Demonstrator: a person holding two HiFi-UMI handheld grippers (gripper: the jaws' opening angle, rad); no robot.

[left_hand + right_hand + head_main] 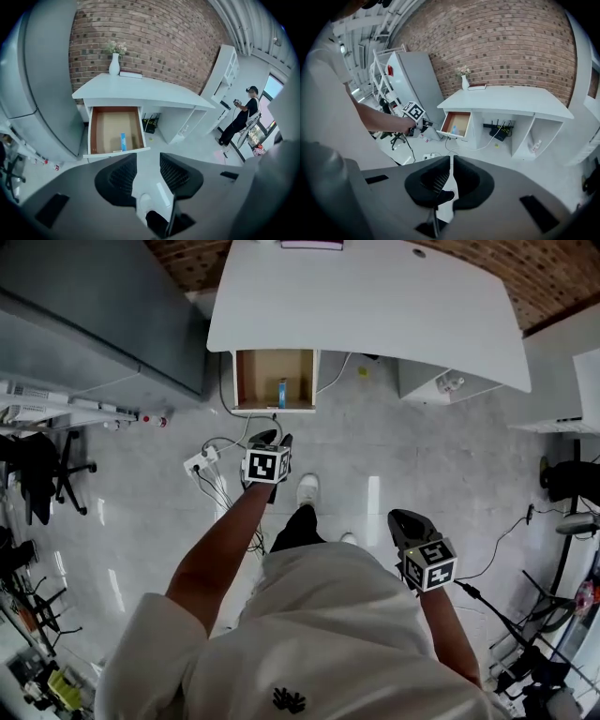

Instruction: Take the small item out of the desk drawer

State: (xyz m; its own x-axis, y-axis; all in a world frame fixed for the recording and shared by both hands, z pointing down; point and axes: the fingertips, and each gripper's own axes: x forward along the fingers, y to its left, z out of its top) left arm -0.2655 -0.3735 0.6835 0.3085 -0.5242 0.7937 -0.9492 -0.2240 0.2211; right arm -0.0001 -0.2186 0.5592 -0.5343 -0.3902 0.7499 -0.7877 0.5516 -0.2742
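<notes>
The small blue item stands in the open desk drawer, near the front edge and right of the middle, well apart from both tools. The left gripper is held out over the floor short of the drawer front and points toward it. In the left gripper view its jaws are spread with only floor between them, and the item shows beyond them inside the drawer. The right gripper hangs back beside the person's body; in the right gripper view its jaws are drawn together to a thin slit and grasp nothing. The drawer has a brown inner lining and white walls, and the blue item is the only thing seen in it. It hangs under the white desk, which carries a white vase and a flat book. Any print on the item is too small to read.
</notes>
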